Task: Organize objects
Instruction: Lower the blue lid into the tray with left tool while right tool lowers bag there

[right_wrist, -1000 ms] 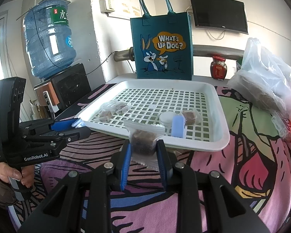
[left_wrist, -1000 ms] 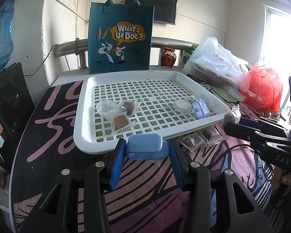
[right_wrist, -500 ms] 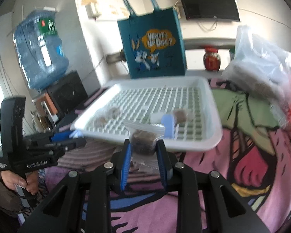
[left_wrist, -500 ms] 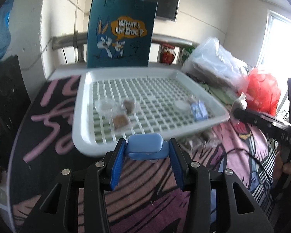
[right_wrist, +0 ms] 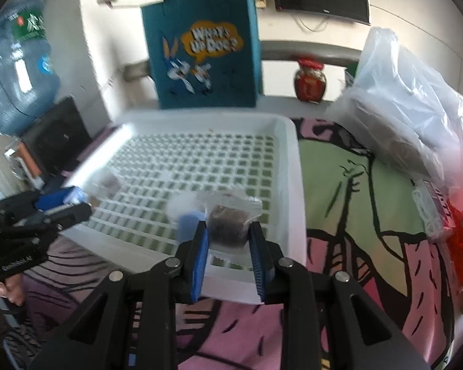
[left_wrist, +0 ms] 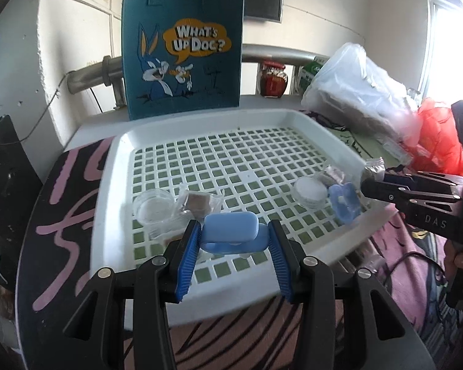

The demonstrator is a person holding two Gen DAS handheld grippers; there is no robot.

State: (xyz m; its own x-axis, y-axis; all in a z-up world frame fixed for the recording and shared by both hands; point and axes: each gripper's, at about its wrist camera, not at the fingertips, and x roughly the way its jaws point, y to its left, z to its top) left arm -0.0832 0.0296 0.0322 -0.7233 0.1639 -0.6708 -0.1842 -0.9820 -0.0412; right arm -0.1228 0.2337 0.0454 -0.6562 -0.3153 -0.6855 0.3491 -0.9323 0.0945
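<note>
— While both hands are full, what do you see?

— The left hand-held gripper (left_wrist: 233, 240) is squeezing a blue plastic case (left_wrist: 230, 232). It hangs over the near left part of the white tray (left_wrist: 108, 197). The right hand-held gripper (right_wrist: 228, 240) is pinching a small clear packet with a brown block (right_wrist: 230, 223) inside. That one hangs over the near right corner of the tray.

— What could go wrong?

— I think the blue case could slip. It is smooth and round, and only its ends are held. If it drops, it may land on the wrapped brown snack (left_wrist: 197, 202) and the clear round lid (left_wrist: 152, 206) right under it and knock them about.

— And the packet?

— The wrapper is thin and floppy. It could slide out of the pads, or fall on the tray's rim and tip onto the worktop (right_wrist: 348, 203). It may also land on the other blue case (right_wrist: 189, 225) just beside it and make a pile.
</note>
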